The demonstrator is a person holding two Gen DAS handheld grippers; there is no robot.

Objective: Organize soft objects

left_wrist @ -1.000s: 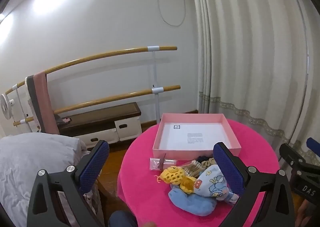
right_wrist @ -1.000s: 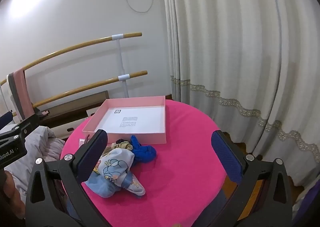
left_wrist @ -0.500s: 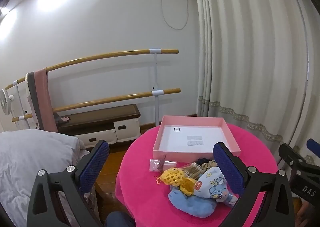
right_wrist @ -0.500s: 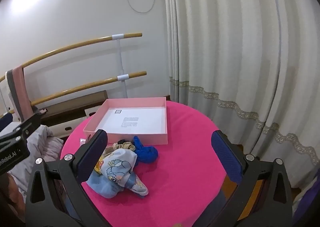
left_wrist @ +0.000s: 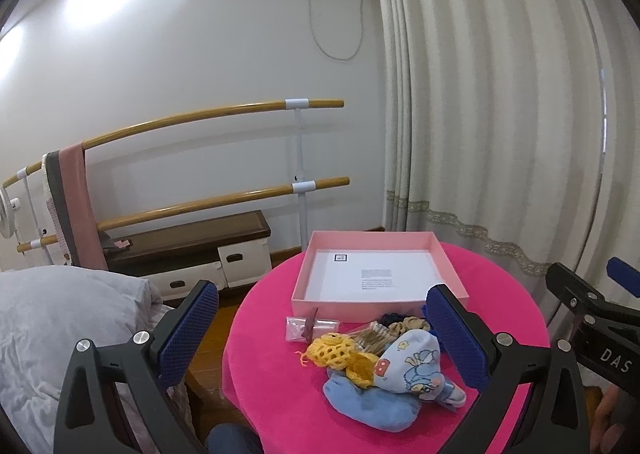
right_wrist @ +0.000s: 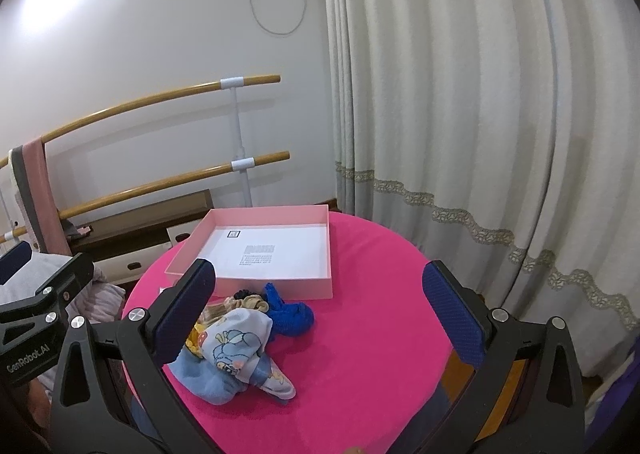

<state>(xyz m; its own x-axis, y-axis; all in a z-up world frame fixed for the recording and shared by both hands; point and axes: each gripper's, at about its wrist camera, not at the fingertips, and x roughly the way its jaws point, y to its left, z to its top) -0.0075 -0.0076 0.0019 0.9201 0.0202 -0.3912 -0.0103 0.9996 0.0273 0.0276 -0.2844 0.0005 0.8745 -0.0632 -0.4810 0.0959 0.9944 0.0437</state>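
I take the pink box (left_wrist: 378,296) on the round pink table (right_wrist: 380,334) as my landmark. Far to its left a grey duvet (left_wrist: 52,318) lies beside the table, with a low wooden bench (left_wrist: 188,242) behind it under two wall bars.

My left gripper (left_wrist: 322,338) hangs above the table's near-left edge, fingers spread wide, nothing between them.

Just in front of the box sits the pile of soft things: a small clear packet (left_wrist: 298,328) nearest the box's left corner, a yellow crochet piece (left_wrist: 336,350), a cartoon-print cloth (left_wrist: 412,362) on a light blue cloth (left_wrist: 368,402), and a dark blue knit (right_wrist: 290,314) by the box's front wall.

My right gripper (right_wrist: 320,310) hovers above the table to the right, fingers wide apart and empty.

Right of the box hang cream curtains (right_wrist: 460,113).
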